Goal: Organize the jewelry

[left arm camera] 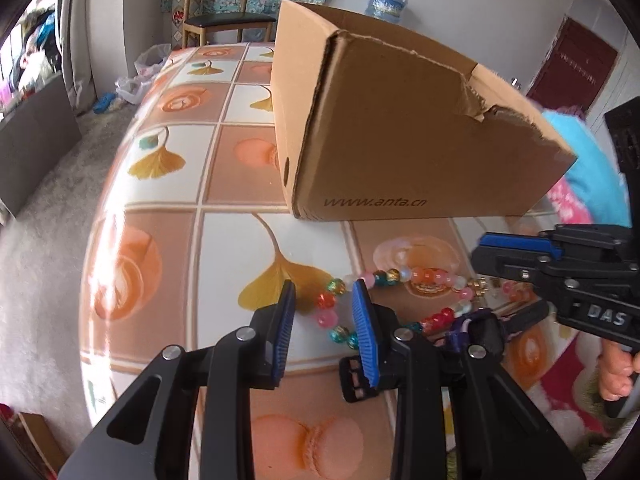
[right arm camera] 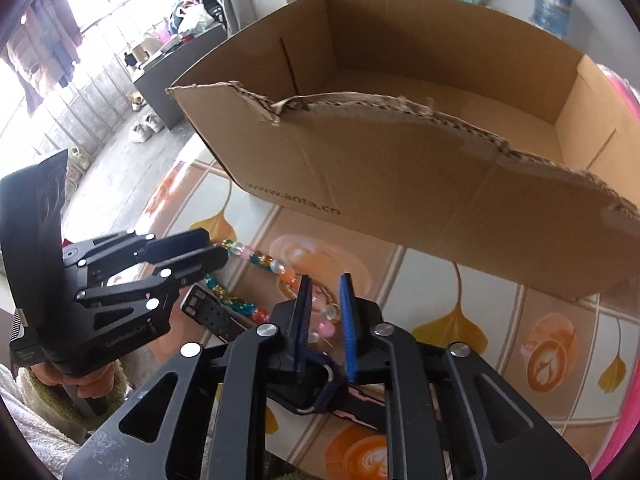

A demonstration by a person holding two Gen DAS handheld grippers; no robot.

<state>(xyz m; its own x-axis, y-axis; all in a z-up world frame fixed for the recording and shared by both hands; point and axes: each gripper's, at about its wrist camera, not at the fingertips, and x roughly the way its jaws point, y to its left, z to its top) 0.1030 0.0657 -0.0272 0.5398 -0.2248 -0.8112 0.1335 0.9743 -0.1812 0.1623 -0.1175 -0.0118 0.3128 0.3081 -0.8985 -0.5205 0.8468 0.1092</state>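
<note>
A string of colourful glass beads (left arm camera: 416, 276) lies in a loop on the patterned tablecloth, in front of an open cardboard box (left arm camera: 400, 128). A dark watch with a black strap (left arm camera: 480, 330) lies beside the beads. My left gripper (left arm camera: 324, 312) is open, its fingers straddling the left end of the bead loop. In the right wrist view my right gripper (right arm camera: 326, 308) is open just above the watch (right arm camera: 316, 384) and the beads (right arm camera: 260, 260). The box (right arm camera: 400, 184) is empty inside. The left gripper (right arm camera: 192, 256) shows at the left there.
The table (left arm camera: 168, 216) has a tiled leaf-and-coffee print and drops off at the left to a grey carpet. A wooden chair (left arm camera: 224, 8) stands behind the table. A blue and pink cloth (left arm camera: 580, 168) lies right of the box.
</note>
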